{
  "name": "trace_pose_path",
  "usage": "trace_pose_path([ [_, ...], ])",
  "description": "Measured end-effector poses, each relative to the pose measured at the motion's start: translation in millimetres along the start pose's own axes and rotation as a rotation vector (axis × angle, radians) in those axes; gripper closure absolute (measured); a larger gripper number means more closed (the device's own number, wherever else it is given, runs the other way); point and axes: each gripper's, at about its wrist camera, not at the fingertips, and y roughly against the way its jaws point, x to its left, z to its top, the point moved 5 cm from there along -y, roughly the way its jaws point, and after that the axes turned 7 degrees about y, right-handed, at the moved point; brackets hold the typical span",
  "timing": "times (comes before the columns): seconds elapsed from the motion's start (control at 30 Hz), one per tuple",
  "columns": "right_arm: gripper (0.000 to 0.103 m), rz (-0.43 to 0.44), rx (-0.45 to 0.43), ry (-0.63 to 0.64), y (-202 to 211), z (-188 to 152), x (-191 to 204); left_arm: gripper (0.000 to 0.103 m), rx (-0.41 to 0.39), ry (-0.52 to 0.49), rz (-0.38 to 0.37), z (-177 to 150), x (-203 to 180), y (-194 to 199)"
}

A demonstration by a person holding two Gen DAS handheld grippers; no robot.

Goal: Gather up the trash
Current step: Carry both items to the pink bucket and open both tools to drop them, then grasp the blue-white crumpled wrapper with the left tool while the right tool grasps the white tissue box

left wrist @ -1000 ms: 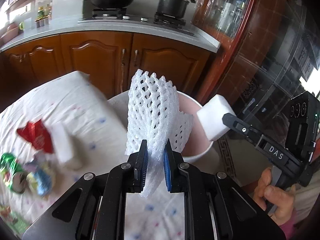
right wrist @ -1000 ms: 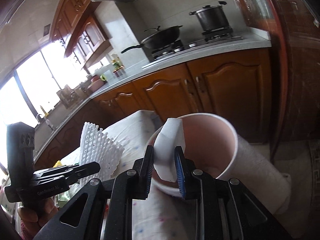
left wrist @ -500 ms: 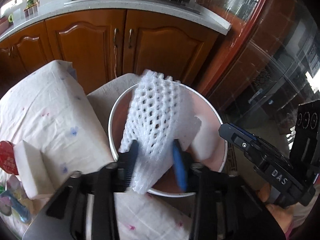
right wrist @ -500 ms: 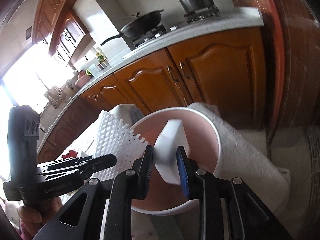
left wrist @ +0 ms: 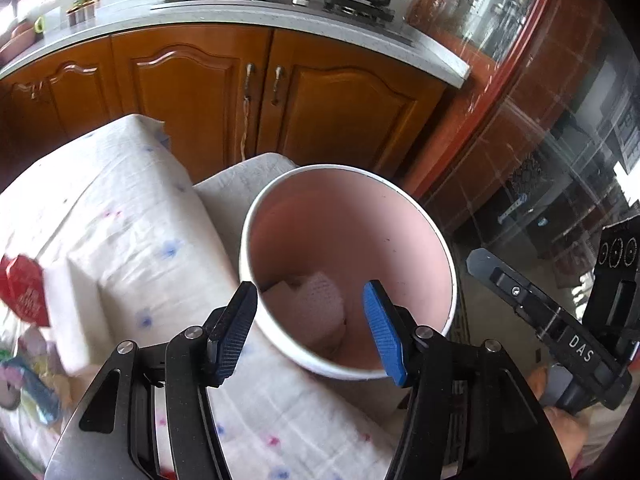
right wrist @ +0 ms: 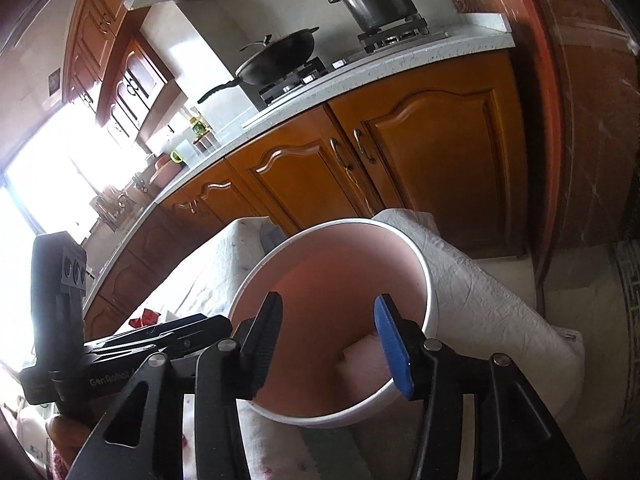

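Observation:
A pink bin with a white rim (left wrist: 256,216) (right wrist: 430,280) stands beside the cloth-covered table. At its bottom lie the white foam net (left wrist: 320,300) and the white foam block (right wrist: 360,356). My left gripper (left wrist: 308,324) hangs over the bin's near rim, its jaws opening, nothing between them. My right gripper (right wrist: 330,340) also hovers over the bin, jaws opening and empty. Each gripper shows in the other's view: the right gripper (left wrist: 540,308) at the right edge, the left gripper (right wrist: 160,336) at the lower left.
On the white dotted tablecloth (left wrist: 120,216) lie a red wrapper (left wrist: 24,288), a white foam block (left wrist: 76,312) and colourful wrappers (left wrist: 28,380) at the left. Wooden cabinets (left wrist: 208,92) and a counter with a pot (right wrist: 380,0) and wok (right wrist: 280,56) stand behind.
Both grippers moved forward and down over the bin and went from shut to open. The foam net and the foam block dropped out of them into the bin.

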Motion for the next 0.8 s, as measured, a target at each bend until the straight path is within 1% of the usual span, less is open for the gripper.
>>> trace_pose_path([
  [0.1,0.052,0.009,-0.007,-0.002,3,-1,4,0.047,-0.023,0.03,-0.005,-5,11,13],
  [0.23,0.052,0.025,-0.01,0.012,8,-6,17,0.047,-0.059,0.067,0.007,-13,29,33],
  [0.37,0.05,0.041,-0.012,0.032,12,-13,35,0.047,-0.096,0.117,0.016,-26,54,54],
  [0.53,0.047,0.067,-0.014,0.062,12,-22,59,0.047,-0.13,0.154,0.043,-43,77,75],
  [0.8,0.047,0.111,0.008,0.107,4,-35,95,0.047,-0.168,0.226,0.077,-70,124,105],
])
